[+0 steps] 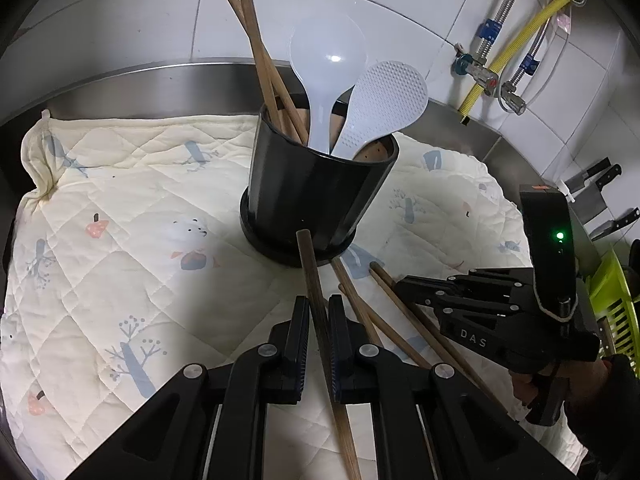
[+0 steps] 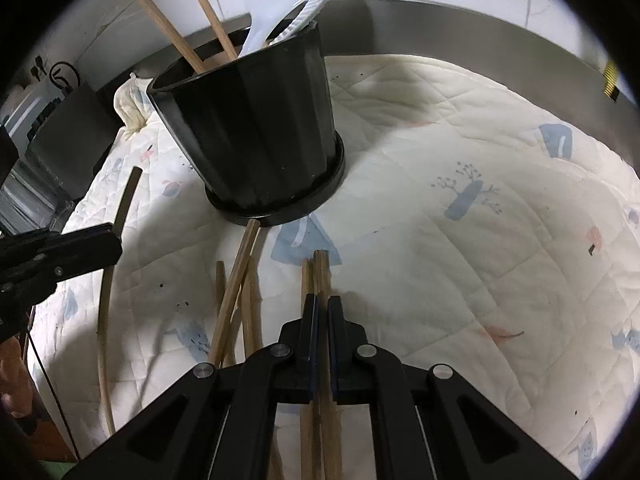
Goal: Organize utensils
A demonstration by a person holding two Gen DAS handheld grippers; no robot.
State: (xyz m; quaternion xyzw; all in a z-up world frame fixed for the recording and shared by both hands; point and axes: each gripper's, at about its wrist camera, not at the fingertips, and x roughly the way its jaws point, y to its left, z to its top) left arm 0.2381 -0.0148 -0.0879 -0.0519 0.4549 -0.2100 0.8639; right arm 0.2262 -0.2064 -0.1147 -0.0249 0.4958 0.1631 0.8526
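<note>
A black utensil holder [image 1: 316, 192] [image 2: 256, 120] stands on a quilted cloth [image 1: 120, 200]. It holds a white spoon [image 1: 328, 64], a white rice paddle [image 1: 384, 100] and wooden chopsticks [image 1: 256, 40]. My left gripper [image 1: 319, 308] is shut on one wooden chopstick [image 1: 310, 264], lifted just in front of the holder; in the right wrist view the left gripper [image 2: 112, 240] sits at the left. My right gripper [image 2: 322, 304] [image 1: 400, 286] is down at the cloth, jaws shut on a chopstick [image 2: 320, 272] that has others lying close beside it. Several loose chopsticks [image 2: 236, 280] [image 1: 372, 320] lie between the two grippers.
The cloth [image 2: 480, 160] covers a steel counter backed by a tiled wall. Gas pipes and valves [image 1: 488, 76] run down the wall at the right. Knives [image 1: 600, 184] and a green basket [image 1: 612, 300] stand at the right edge. A person's hand [image 1: 560, 384] holds the right gripper.
</note>
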